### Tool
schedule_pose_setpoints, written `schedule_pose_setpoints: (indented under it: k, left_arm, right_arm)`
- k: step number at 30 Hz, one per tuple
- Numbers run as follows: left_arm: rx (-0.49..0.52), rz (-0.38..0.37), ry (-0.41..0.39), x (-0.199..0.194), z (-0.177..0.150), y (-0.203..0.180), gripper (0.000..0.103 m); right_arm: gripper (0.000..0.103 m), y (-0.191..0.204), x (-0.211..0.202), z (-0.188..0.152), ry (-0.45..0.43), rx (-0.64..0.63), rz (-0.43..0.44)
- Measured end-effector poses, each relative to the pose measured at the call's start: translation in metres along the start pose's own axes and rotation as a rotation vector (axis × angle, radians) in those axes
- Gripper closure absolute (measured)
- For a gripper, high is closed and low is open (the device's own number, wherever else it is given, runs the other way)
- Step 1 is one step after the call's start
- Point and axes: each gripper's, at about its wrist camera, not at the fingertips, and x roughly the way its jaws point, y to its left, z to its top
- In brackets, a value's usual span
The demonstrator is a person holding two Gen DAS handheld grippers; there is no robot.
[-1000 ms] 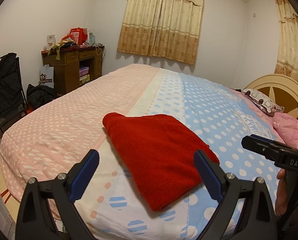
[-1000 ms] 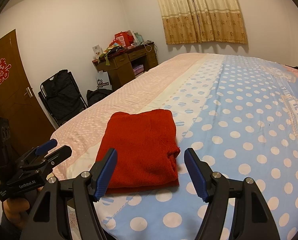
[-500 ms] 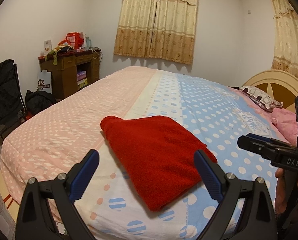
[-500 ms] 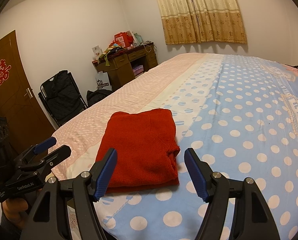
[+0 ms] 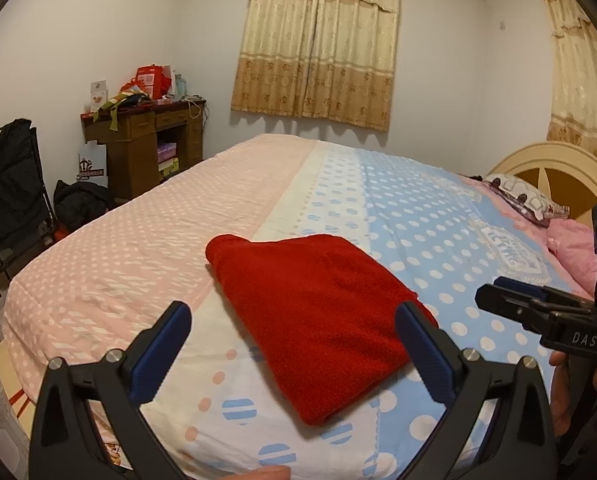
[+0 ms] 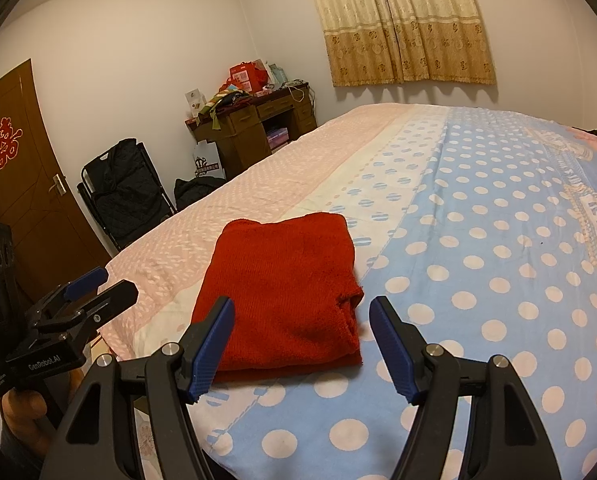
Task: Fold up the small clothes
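Observation:
A red knitted garment (image 5: 318,312) lies folded into a neat rectangle on the bed near its front edge; it also shows in the right wrist view (image 6: 286,292). My left gripper (image 5: 294,344) is open and empty, held just in front of the garment, above the bed edge. My right gripper (image 6: 302,344) is open and empty, hovering in front of the garment's near edge. The right gripper shows at the right of the left wrist view (image 5: 510,300). The left gripper shows at the left of the right wrist view (image 6: 98,288).
The bed (image 6: 478,240) has a pink, white and blue dotted sheet. Pillows (image 5: 538,208) and a headboard (image 5: 554,168) are at the right. A wooden desk (image 5: 142,144), a black folding chair (image 5: 10,196) and a brown door (image 6: 14,184) stand to the left.
Both grippers stay open and empty. The left wrist view has drifted slightly, with the garment a little higher and more to the right in frame. The garment has not moved.

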Motion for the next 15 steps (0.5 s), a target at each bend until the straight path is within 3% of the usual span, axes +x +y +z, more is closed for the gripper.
schedule_pose_setpoints:
  k: [15]
  left_arm:
    - [-0.019, 0.104, -0.005, 0.006, -0.003, 0.014, 0.000]
  right_arm:
    - [0.032, 0.006, 0.009, -0.007, 0.030, -0.004, 0.002]
